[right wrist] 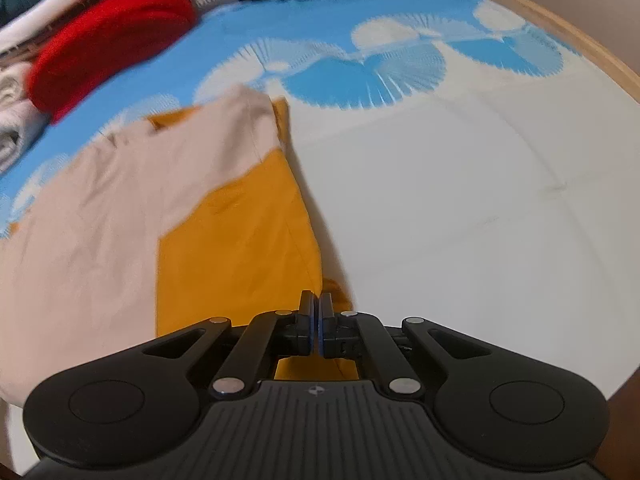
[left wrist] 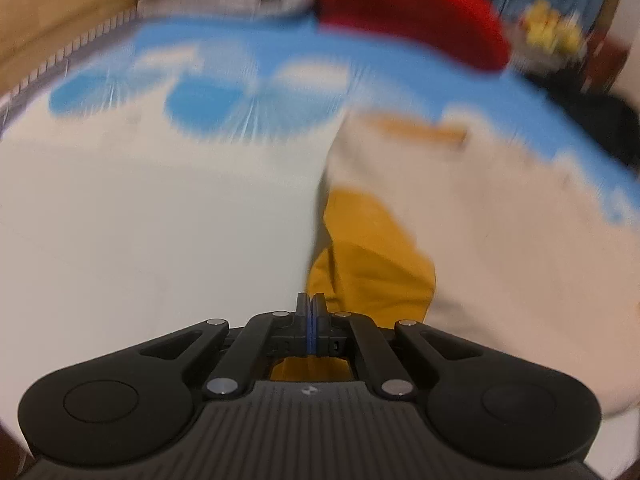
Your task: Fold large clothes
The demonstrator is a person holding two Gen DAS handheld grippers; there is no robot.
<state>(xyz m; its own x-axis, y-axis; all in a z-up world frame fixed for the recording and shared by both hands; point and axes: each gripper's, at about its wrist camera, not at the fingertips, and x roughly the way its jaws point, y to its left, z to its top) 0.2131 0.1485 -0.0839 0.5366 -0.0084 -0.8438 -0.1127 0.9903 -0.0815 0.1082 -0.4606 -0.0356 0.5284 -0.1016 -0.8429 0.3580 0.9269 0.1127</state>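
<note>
White bed sheet [right wrist: 460,200] with a blue fan print is carrying everything. Left gripper [left wrist: 311,312] and right gripper [right wrist: 316,312] are both showing jaws closed tight at the near edge of the mustard-and-beige garment [right wrist: 224,232]; fabric pinch cannot be confirmed. Beyond it, a red folded piece [right wrist: 108,44] is lying near the bed's far edge.

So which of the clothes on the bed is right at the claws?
The mustard-yellow and beige garment; its yellow edge lies at both claws. The red one and the white ones are piled farther back.
</note>
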